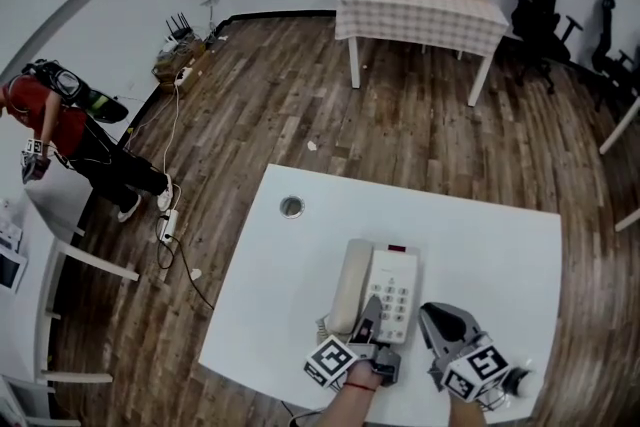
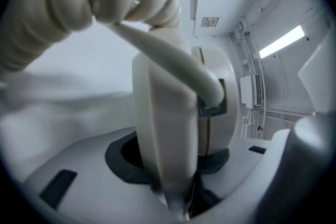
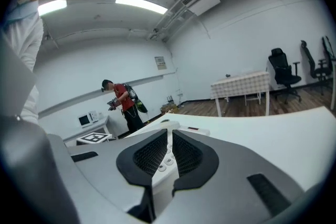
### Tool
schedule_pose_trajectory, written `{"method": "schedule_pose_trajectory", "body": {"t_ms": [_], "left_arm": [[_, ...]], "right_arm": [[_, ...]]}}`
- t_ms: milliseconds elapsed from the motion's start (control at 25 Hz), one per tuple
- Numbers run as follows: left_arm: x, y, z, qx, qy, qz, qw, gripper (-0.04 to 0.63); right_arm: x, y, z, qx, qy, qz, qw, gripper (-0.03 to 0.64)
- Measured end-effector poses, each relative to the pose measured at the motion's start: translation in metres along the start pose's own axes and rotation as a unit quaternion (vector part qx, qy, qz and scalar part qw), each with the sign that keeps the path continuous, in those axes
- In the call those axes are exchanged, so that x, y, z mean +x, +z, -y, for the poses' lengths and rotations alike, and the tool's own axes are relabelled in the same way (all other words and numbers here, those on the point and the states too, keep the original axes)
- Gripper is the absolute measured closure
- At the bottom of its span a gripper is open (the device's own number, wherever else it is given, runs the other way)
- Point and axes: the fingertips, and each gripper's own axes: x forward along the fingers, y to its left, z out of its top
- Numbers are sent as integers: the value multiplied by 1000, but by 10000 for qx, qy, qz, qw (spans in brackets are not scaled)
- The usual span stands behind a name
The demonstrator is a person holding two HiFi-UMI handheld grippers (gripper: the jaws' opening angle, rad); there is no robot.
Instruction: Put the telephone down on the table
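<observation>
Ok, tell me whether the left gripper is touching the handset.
Touching. The left gripper view shows the left gripper clamped on the handset, pads against both sides.

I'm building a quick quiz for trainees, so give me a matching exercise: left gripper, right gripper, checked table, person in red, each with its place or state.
1 left gripper
2 right gripper
3 checked table
4 person in red

A shut, holding nothing
B far end of the wooden floor
C shut on the handset
D standing at far left

Pairs: 1-C, 2-A, 3-B, 4-D
</observation>
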Motion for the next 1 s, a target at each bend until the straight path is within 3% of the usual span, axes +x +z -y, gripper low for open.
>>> {"method": "schedule_pose_trajectory", "body": {"t_ms": [280,360,400,600,720,1000], "left_arm": [[-2,1,-6,181,-12,-56,9998,419],[-1,-1,-5,77,-73,-50,9999,419],[-1,-1,-4,26,-122,-45,9999,419],[-1,-2,-5,53,-76,-44,9999,419],[-1,-1,-4,95,-79,-12,9999,419],[2,-3,0,-64,-318,47,9995,419]], "right_arm": [[6,-47,2,1124,-312,-1044,9877,575],[8,-54,1,1310,-387,-1238,9829,513],[7,-57,2,1399,-437,-1307,9805,486],[1,-79,13,2129,-625,-1594,9620,476],[4,-90,10,2722,-510,-1684,9460,439],[9,-106,-4,3560,-243,-1750,9176,437]]}}
